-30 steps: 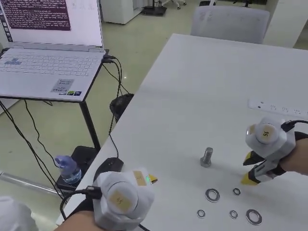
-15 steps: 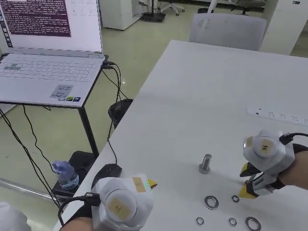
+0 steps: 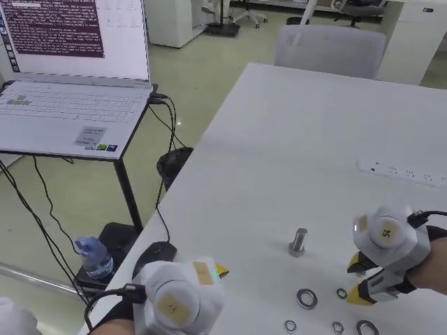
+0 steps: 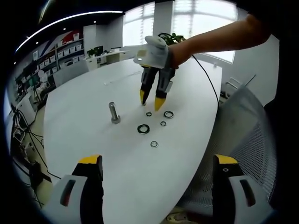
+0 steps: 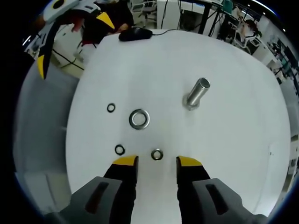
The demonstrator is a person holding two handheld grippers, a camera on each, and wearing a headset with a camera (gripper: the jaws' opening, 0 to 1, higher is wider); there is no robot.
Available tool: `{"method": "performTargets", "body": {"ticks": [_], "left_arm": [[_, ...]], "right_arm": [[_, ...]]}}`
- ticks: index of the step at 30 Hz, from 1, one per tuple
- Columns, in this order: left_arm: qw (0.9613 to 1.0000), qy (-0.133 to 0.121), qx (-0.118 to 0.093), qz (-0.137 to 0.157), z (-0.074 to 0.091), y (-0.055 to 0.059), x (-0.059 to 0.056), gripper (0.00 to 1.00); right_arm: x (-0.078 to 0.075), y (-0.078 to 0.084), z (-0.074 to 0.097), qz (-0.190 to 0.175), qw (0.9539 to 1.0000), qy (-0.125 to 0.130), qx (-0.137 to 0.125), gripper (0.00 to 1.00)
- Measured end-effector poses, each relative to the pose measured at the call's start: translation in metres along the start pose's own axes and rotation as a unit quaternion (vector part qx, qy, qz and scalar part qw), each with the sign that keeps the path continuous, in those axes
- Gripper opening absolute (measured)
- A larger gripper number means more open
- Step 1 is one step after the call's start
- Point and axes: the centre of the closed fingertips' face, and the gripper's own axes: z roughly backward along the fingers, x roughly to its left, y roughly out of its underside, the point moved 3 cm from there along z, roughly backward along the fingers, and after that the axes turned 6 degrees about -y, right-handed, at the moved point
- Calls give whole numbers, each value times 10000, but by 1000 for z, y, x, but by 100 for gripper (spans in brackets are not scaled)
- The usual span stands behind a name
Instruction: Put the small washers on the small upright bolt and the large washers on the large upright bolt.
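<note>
Steel bolt (image 3: 298,242): anything threaded on it yet? (Desk)

Nothing. The shank stands upright on the white bench (image 3: 314,139), bare to the top. Which of the task's two bolts it is, I cannot tell. By my count, zero of five washers are placed. (Me)

Where are the washers? (Desk)

All flat on the bench, in a loose cluster near the bolt, on my side of it. There are two large washers (image 3: 306,299), one closest to the bolt and the other farther out. Three small washers (image 5: 111,108) are scattered among them, none touching. (Me)

Tongs? (Desk)

Right tongs (image 5: 157,162) are part-open and empty, tips low over the bench on my side of the bolt. One small washer (image 5: 157,154) lies just ahead of the gap. Judgement: I am lining up the first pick. Left tongs (image 4: 157,161) are spread wide and empty, well apart from the bolt. (Me)

What's left? (Desk)

Everything: five picks and five threadings, sorted by size. I expect thin flat rings on a smooth top to be fiddly to pinch. (Me)
</note>
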Motion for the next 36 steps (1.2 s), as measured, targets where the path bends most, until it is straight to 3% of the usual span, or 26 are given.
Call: {"method": "performTargets", "body": {"ticks": [16,36], "left_arm": [[9999,-117,69,50,0,1,3,96],[9999,-112,86,1,-3,0,2,91]], "right_arm": [[0,6,-19,7,9999,-5,118,32],[-2,9,-23,-51,10000,19,66,28]]}}
